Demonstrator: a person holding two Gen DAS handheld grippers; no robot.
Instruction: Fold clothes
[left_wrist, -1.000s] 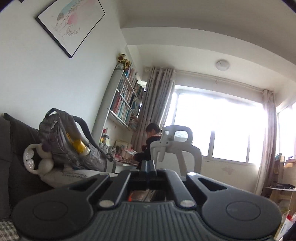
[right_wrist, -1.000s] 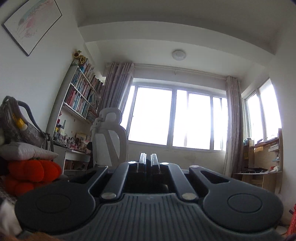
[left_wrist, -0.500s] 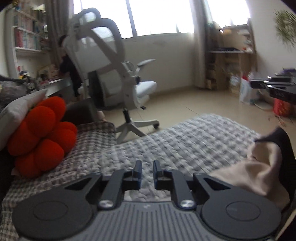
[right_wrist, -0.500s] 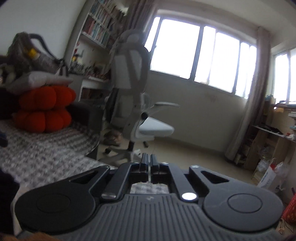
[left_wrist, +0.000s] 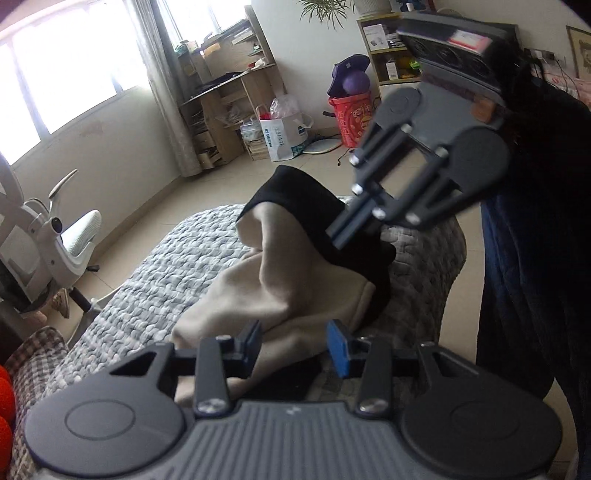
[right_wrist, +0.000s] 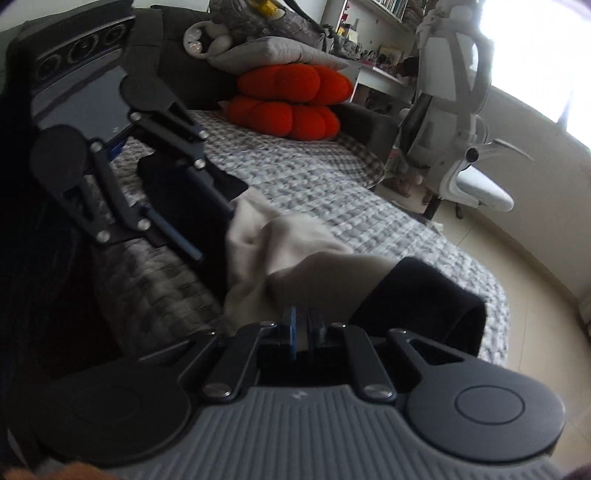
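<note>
A crumpled beige garment (left_wrist: 295, 280) with black parts lies on a grey quilted cover (left_wrist: 166, 280). My left gripper (left_wrist: 295, 343) hovers just in front of its near edge. Its jaws are opening, the blue pads (left_wrist: 338, 349) stand apart, and nothing is pressed between them. My right gripper (left_wrist: 338, 236) comes in from the upper right, over the black part. In the right wrist view, the right gripper (right_wrist: 303, 328) is low over the same garment (right_wrist: 288, 240). Its jaws are opening by a narrow slit with nothing gripped. The left gripper (right_wrist: 216, 234) reaches in from the left there.
Red cushions (right_wrist: 291, 99) and a grey pillow (right_wrist: 280, 51) sit at the far end of the cover (right_wrist: 295, 173). A white office chair (right_wrist: 454, 110) stands on the tiled floor beside it. Bags (left_wrist: 284, 133) and shelves line the far wall. The person's dark clothing (left_wrist: 535, 258) fills the right side.
Both views have swung down from the window and ceiling to the cover and the garment. The left jaws have spread wide apart. The right jaws have parted slightly.
</note>
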